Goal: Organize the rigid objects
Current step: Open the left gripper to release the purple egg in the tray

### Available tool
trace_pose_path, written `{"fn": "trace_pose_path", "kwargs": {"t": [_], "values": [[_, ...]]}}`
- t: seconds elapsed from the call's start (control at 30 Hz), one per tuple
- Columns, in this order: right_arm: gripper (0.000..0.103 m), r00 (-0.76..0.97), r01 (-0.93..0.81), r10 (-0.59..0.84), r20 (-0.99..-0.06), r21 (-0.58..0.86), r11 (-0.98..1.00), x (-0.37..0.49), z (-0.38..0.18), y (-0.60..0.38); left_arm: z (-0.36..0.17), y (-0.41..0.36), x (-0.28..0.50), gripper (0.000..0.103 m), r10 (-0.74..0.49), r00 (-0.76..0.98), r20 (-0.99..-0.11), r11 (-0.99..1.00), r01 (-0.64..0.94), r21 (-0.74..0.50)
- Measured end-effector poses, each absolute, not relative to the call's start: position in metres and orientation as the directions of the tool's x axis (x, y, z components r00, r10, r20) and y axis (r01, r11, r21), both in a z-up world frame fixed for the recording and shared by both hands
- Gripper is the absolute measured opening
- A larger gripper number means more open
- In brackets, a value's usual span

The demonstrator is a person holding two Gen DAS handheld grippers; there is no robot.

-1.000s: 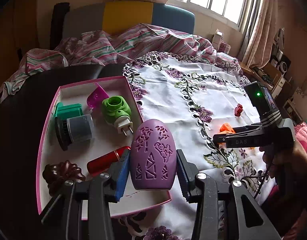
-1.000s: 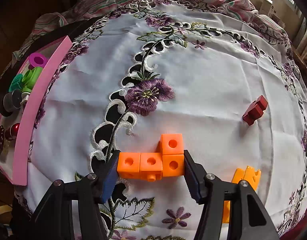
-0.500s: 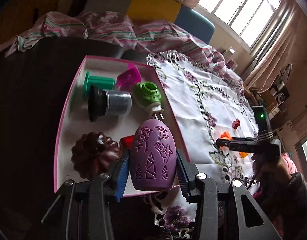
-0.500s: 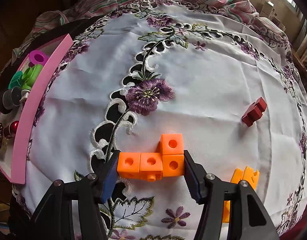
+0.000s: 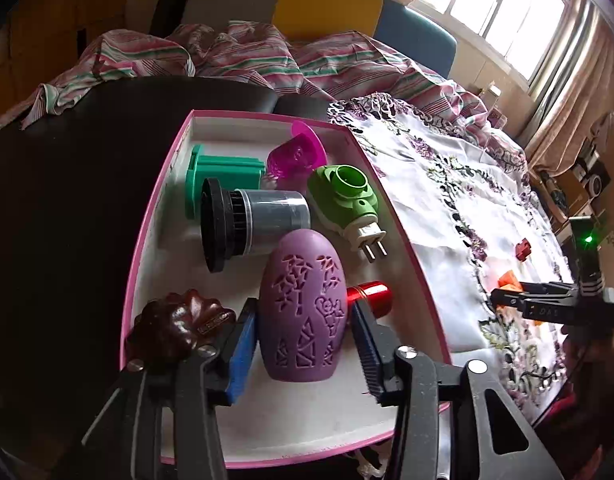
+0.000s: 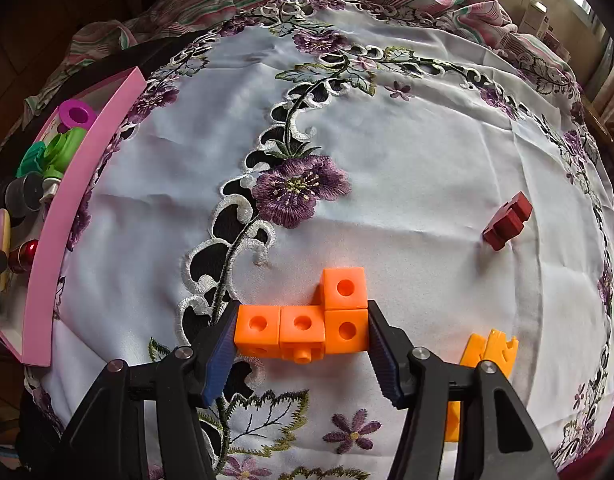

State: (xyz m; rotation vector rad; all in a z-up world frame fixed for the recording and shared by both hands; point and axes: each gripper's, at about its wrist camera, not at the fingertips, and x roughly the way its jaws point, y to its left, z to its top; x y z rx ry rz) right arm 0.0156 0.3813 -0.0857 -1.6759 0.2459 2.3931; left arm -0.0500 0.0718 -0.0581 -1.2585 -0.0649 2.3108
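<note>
Now my left gripper (image 5: 303,336) has just been opening around the purple embossed egg-shaped case (image 5: 305,308) inside the pink-rimmed tray (image 5: 147,216); I should widen fully, then lift straight away. My right gripper (image 6: 301,340) pinches the orange block cluster (image 6: 307,328).

Open embroidered cloth (image 6: 427,168) beyond the pink tray (image 5: 403,236), seemingly crowded inside.

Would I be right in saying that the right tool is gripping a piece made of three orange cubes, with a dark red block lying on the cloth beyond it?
Not quite: the right wrist view shows the orange piece is made of four cubes, three in a row and a fourth stacked on one end. The right tool does grip it, and the dark red block does lie on the cloth beyond.
</note>
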Motion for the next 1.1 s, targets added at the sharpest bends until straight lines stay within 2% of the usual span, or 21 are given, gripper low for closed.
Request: {"fn": "trace_pose_path", "kwargs": {"t": [0.2,0.7,1.1], "values": [[0.060,-0.331,-0.263,0.077,-0.940,0.014,-0.965,0.017,-0.085,0.382,-0.045,0.073,-0.037,0.057,0.424,-0.503,-0.753,-0.880,-0.425,-0.212],[0.060,-0.337,-0.250,0.105,-0.935,-0.019,-0.968,0.020,-0.082,0.379,-0.024,0.070,-0.021,0.061,0.331,-0.594,-0.733,-0.917,-0.386,-0.102],[0.060,-0.382,-0.233,0.085,-0.920,0.007,-0.972,0.018,-0.074,0.376,-0.016,0.074,-0.015,0.064,0.353,-0.606,-0.713,-0.905,-0.416,-0.094]]}}
